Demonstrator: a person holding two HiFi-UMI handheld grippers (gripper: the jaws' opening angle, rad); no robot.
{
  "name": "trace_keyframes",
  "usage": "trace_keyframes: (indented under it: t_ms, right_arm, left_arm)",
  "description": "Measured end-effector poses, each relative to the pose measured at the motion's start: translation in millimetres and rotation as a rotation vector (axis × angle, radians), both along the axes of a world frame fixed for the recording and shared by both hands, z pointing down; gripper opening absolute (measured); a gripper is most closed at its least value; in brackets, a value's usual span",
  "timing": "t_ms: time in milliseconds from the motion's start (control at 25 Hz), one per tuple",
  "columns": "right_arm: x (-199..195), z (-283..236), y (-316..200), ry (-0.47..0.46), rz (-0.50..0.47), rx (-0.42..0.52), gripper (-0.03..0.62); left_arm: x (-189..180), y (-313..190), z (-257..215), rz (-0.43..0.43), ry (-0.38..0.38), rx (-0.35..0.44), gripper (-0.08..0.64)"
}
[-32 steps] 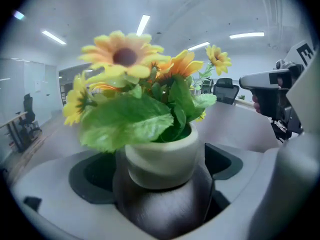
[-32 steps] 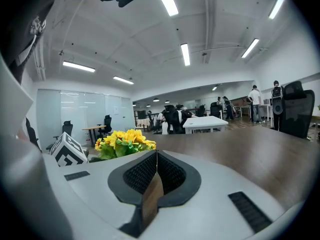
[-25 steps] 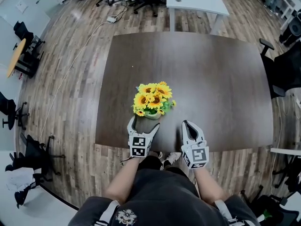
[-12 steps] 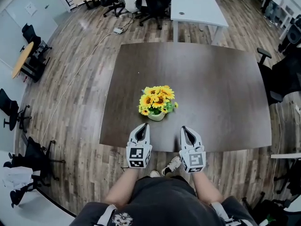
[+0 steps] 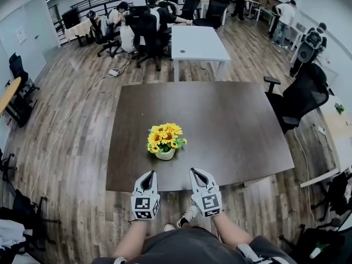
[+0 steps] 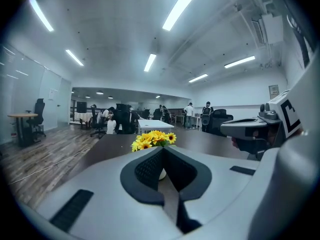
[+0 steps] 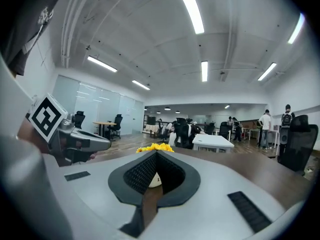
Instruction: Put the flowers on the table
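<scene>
Head view: the flowers [image 5: 164, 136] are seen standing upright in their small pale pot [image 5: 165, 154] on the dark table [image 5: 236, 125], ahead of both sets of jaws and apart from them, somewhat nearer the left gripper [image 5: 148, 174] than the right gripper [image 5: 196, 171]. Both grippers are held by the table's near edge, the jaws of each drawn together with nothing gripped. A second ago the left jaws were spread just beside the pot. They have since been closed empty, and both grippers have been drawn back toward the person, so that bare table is now left between the tips and the pot. Left gripper view: the jaws are shown met tip to tip with nothing caught between them. The flowers [image 6: 152, 139] are found straight beyond the tips, standing on the table unsupported, and the right gripper is seen off to the jaws' right. Right gripper view: the jaws are likewise met at the tips. The pot [image 7: 154, 180] is glimpsed through the hollow between them, well beyond, with the blossoms just above the tips. The release is judged to have been made and the placing finished, with at most a withdrawal left.
</scene>
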State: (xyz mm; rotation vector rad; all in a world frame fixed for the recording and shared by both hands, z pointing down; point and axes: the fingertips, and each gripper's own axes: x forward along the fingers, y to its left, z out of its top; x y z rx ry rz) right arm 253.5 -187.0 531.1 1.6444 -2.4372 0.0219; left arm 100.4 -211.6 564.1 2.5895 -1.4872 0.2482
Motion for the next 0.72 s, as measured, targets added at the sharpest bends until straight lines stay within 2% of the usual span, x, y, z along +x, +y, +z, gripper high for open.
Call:
trace_keyframes:
  t_ms: [280,720]
  right_arm:
    - [-17.3,-17.3,45.8,0.02,0.032,0.015,0.021]
    - [-3.4,-42.4,93.3,0.025,0.087,0.06,0.021]
  left_arm:
    - [-10.1,32.8,-14.0,0.022,0.031,0.024,0.006]
    - [-7.8,80.2,-18.5,0.046,0.057,0.029,0.006]
